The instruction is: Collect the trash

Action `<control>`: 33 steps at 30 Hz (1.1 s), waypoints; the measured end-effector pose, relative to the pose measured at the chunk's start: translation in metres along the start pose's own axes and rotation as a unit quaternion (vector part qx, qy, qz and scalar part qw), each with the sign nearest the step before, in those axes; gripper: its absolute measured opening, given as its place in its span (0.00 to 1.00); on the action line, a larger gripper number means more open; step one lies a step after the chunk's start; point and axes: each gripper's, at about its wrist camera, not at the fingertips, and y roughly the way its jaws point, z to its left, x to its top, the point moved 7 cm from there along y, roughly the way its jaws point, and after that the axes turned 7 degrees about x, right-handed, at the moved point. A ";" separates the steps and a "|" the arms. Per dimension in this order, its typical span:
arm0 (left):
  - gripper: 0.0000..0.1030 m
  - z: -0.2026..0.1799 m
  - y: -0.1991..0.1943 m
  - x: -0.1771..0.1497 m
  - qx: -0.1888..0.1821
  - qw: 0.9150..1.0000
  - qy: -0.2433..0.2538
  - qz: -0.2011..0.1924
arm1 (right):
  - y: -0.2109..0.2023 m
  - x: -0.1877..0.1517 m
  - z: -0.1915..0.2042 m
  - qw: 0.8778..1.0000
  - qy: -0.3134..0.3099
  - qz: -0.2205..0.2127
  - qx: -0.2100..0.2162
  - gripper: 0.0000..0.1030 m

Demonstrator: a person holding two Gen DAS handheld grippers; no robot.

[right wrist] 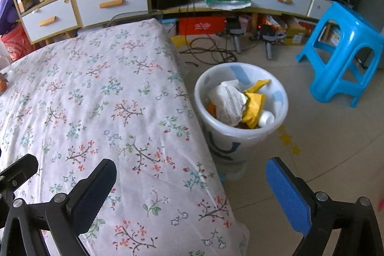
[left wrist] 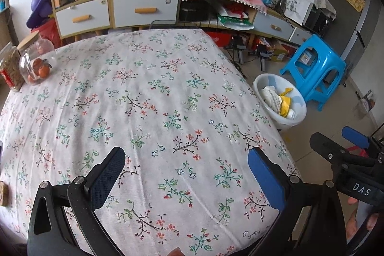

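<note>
Landmark: white bin (right wrist: 241, 112) on the floor, just beside the bench's (right wrist: 100, 97) right edge.

Trash lies inside the bin: crumpled white paper (right wrist: 228, 102) toward its left side, a yellow wrapper (right wrist: 253, 104) touching the paper on its right, a small white bottle (right wrist: 266, 118) at the near right of the pile. Something orange shows under the paper at the bin's left wall; cannot tell what it is.

Right gripper (right wrist: 190, 191): released, jaws spread wide, nothing between them. It sits nearer the camera than the bin, apart from it. Its left finger is over the bench's floral cloth, its right finger over bare floor, so the bin appears above the gap, slightly toward the right finger. No contact with bin or trash.

Left gripper (left wrist: 186, 174): released too, jaws wide, empty. It hovers over the cloth, left of the bin and well apart from it. In this view the bin (left wrist: 279, 102) is past the bench edge, beyond the right finger. The right gripper's black frame shows at the far right of this view, near side of the bin.

Blue stool (right wrist: 340, 52) stands behind the bin to the right. Two glass jars (left wrist: 28, 61) sit at the bench's far left, well apart from the bin.
</note>
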 end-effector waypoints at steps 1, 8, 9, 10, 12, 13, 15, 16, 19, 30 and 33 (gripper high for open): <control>1.00 -0.001 0.000 -0.001 0.000 1.000 0.001 0.001 | 0.000 0.000 0.001 1.000 -0.002 0.000 0.000 0.99; 1.00 -0.004 -0.001 -0.003 0.001 1.000 0.009 -0.002 | 0.000 -0.001 0.003 1.000 0.002 0.002 0.006 0.99; 1.00 -0.005 -0.002 -0.004 0.001 1.000 0.012 -0.003 | 0.000 -0.001 0.002 1.000 0.004 0.002 0.006 0.99; 1.00 -0.006 -0.002 -0.004 0.002 1.000 0.013 -0.003 | 0.000 -0.001 0.002 1.000 0.006 0.001 0.007 0.99; 1.00 -0.007 -0.003 -0.004 0.001 1.000 0.015 -0.005 | -0.001 -0.001 0.002 1.000 0.008 -0.001 0.008 0.99; 1.00 -0.008 -0.003 -0.004 0.002 1.000 0.017 -0.006 | -0.001 -0.001 0.001 1.000 0.009 -0.002 0.008 0.99; 1.00 -0.009 -0.004 -0.004 0.001 1.000 0.019 -0.006 | -0.002 0.000 0.001 1.000 0.010 -0.003 0.007 0.99; 1.00 -0.009 -0.004 -0.005 0.000 1.000 0.020 -0.006 | -0.002 0.000 0.001 1.000 0.011 -0.004 0.007 0.99; 1.00 -0.010 -0.004 -0.005 -0.002 1.000 0.022 -0.004 | -0.002 0.000 0.001 1.000 0.012 -0.004 0.008 0.99; 1.00 -0.011 -0.004 -0.006 -0.004 1.000 0.022 -0.002 | 0.001 0.000 0.003 1.000 0.012 0.001 0.011 0.99; 1.00 -0.010 -0.004 -0.006 -0.003 1.000 0.022 -0.003 | 0.001 0.000 0.003 1.000 0.012 0.001 0.012 0.99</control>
